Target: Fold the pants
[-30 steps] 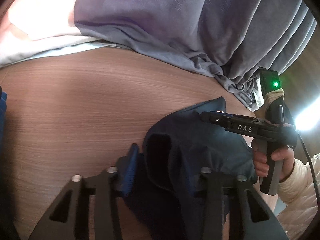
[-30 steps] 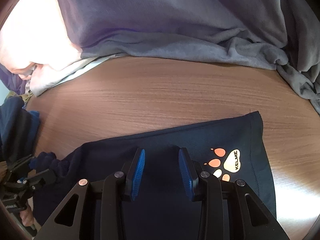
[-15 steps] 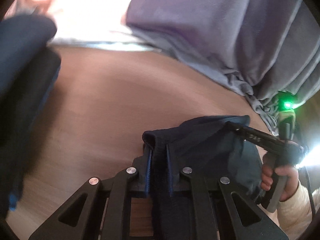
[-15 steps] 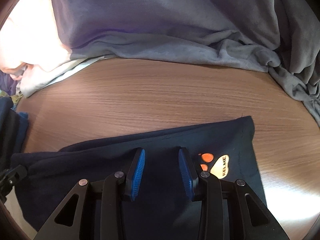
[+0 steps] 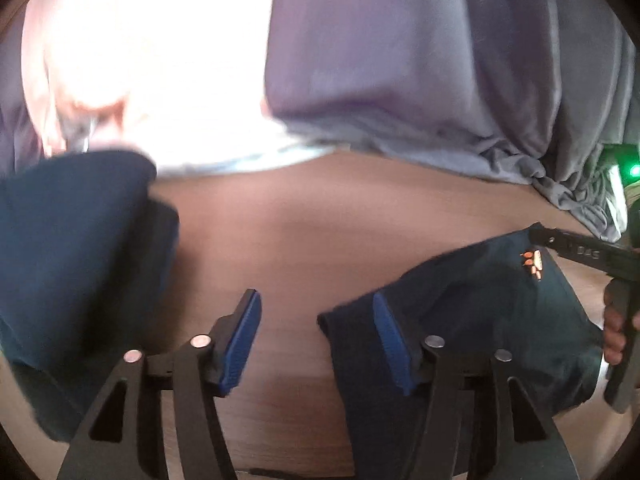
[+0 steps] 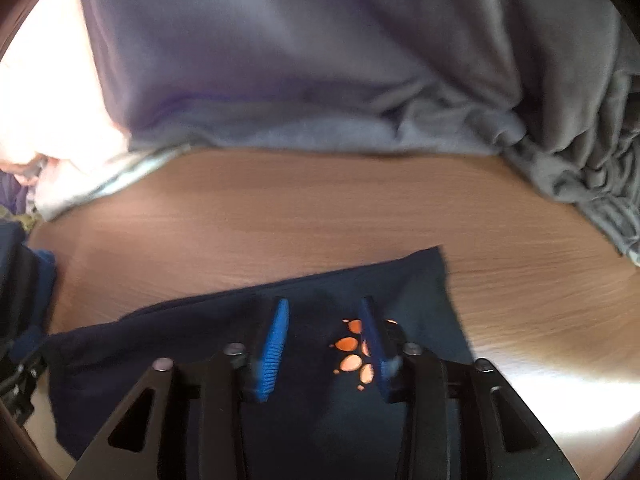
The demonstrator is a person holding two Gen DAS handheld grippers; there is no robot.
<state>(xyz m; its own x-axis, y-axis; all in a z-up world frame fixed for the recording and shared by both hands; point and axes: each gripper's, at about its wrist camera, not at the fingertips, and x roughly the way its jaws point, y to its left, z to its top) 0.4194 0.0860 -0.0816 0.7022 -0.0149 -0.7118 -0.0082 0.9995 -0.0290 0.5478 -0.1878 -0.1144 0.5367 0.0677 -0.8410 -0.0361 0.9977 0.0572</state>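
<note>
Left tongs [image 5: 316, 340] wide beside navy pants [image 5: 480, 320]; right tongs [image 6: 324, 344] wide over orange paw logo [image 6: 354, 356], lettering unreadable.

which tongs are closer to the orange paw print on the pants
Right. The right tongs hang open directly over the orange paw print; the left tongs, also open, sit across the pants from it.
</note>
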